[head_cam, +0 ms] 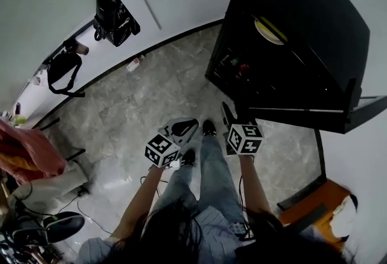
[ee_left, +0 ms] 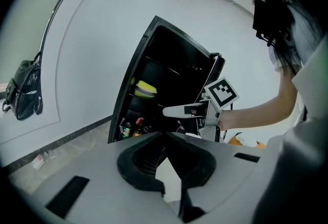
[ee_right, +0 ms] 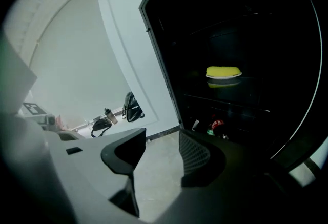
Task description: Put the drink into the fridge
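A black fridge (head_cam: 314, 21) stands open in front of me, its door (head_cam: 366, 106) swung out to the right. Several drink cans and bottles (ee_right: 216, 126) sit on its dark bottom shelf and also show as drinks (ee_left: 131, 128) in the left gripper view. A yellow dish (ee_right: 223, 73) rests on a shelf above them. My right gripper (ee_right: 163, 138) is open and empty, aimed at the fridge's lower shelves. My left gripper (ee_left: 164, 137) is shut with nothing in it and hangs just left of the right gripper (ee_left: 177, 111). Neither gripper holds a drink.
A small plastic bottle (head_cam: 134, 64) lies on the marble floor by the wall. A black bag (head_cam: 115, 15) and a shoulder bag (head_cam: 63, 69) hang on the white wall at left. An orange thing (head_cam: 314, 199) sits at lower right, with clutter (head_cam: 30, 160) at far left.
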A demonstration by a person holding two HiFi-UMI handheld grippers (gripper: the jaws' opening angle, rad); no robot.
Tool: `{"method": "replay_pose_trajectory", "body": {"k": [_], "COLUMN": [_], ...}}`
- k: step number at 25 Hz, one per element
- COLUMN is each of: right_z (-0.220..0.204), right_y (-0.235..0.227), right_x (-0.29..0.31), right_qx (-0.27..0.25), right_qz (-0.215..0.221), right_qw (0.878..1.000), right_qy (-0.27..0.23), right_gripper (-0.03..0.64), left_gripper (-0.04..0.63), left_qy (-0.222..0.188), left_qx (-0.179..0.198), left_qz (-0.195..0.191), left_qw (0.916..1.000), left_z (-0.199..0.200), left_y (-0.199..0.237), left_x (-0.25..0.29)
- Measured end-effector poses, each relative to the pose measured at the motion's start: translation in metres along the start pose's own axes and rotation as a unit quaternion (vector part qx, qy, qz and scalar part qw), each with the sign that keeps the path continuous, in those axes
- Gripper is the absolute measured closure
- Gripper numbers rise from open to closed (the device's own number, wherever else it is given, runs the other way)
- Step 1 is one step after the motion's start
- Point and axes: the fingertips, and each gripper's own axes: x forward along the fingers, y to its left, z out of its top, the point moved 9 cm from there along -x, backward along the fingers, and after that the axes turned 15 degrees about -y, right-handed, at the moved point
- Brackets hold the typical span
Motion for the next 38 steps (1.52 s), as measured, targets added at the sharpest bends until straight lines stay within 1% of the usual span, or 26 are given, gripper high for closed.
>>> {"method": "replay_pose_trajectory", "body": {"k": [3, 6, 11, 17, 22, 25, 29, 33, 38], "right_z": [0.010, 0.024, 0.043, 0.052, 0.056, 0.057, 0.057, 0.047, 0.032], "right_y": [0.015, 0.031, 0.056, 0.089, 0.118, 0.136, 0.159, 0.174, 0.190], "right_x": [-0.020, -0.038, -0.065, -0.092, -0.115, -0.129, -0.152, -0.182, -0.215], "right_qx": [-0.005, -0.007, 0.018, 0.015, 0.011, 0.007, -0.005, -0.002, -0.003], "right_qz": [0.008, 0.011, 0.023, 0.043, 0.066, 0.077, 0.079, 0.074, 0.057], "right_qw": [1.000, 1.000, 0.999, 0.998, 0.997, 0.996, 0.995, 0.994, 0.996], "right_qy": [-0.006, -0.016, -0.027, -0.034, -0.043, -0.051, -0.066, -0.078, -0.075], "right_gripper": [0.444, 0.472, 0.488, 0.502, 0.506, 0.511, 0.514, 0.519, 0.528], "left_gripper": [0.586, 0.586, 0.586, 0.586, 0.586, 0.586, 0.586, 0.586, 0.586], "left_qy": [0.005, 0.007, -0.012, -0.032, -0.057, -0.077, -0.100, -0.107, -0.104], "left_qx": [0.016, 0.025, 0.024, 0.042, 0.045, 0.041, 0.038, 0.036, 0.032], "left_qz": [-0.016, -0.023, -0.027, -0.043, -0.032, -0.024, -0.022, -0.028, -0.044], "left_qw": [0.9997, 0.9994, 0.9993, 0.9977, 0.9968, 0.9959, 0.9940, 0.9932, 0.9930], "left_z": [0.012, 0.022, 0.039, 0.064, 0.075, 0.078, 0.078, 0.068, 0.060], "left_y": [-0.015, -0.024, -0.037, -0.056, -0.074, -0.085, -0.096, -0.107, -0.119], "left_x": [-0.013, -0.027, -0.038, -0.056, -0.088, -0.111, -0.140, -0.157, -0.174]}}
